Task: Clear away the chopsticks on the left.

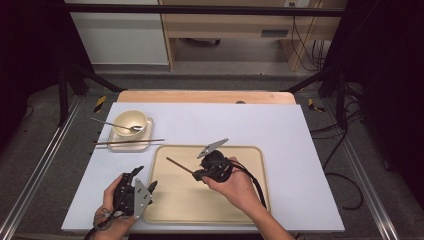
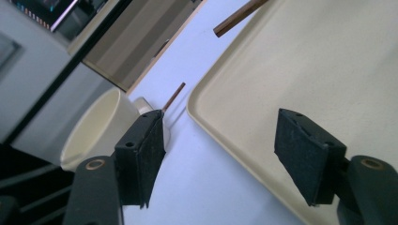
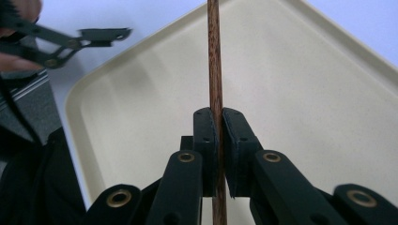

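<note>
White sheeting covers the table (image 1: 280, 130) from edge to edge, with a strip of bare wood showing at the far side. On it, in front of the person, lies a broad beige tray (image 1: 235, 200) with nothing resting on its floor. Off the tray's far-left corner sits a small square plate (image 1: 116, 145) carrying a cream bowl (image 1: 131, 121); a spoon (image 1: 111, 123) leans in the bowl, and one dark chopstick (image 1: 129, 142) lies across the plate's near edge, running left to right.

Over the tray's middle, the right gripper (image 1: 196, 173) has its jaws pinched tight on a second brown chopstick (image 1: 179, 165). In the right gripper view that stick (image 3: 214, 61) passes straight between the pads and runs on ahead, so its long axis follows the jaws and its free tip aims up and left, toward the plate.

At the tray's near-left corner, the left gripper (image 1: 145, 177) stands with jaws wide apart and nothing between them; in its own view the pads (image 2: 145, 150) frame the tray rim and the bowl beyond.

The held stick's mate lies leftward and farther away than the right gripper. Judged from this, the right hand must carry across the tray's corner and swing the stick to lie parallel. The left hand is nearer the plate, but it holds nothing.
</note>
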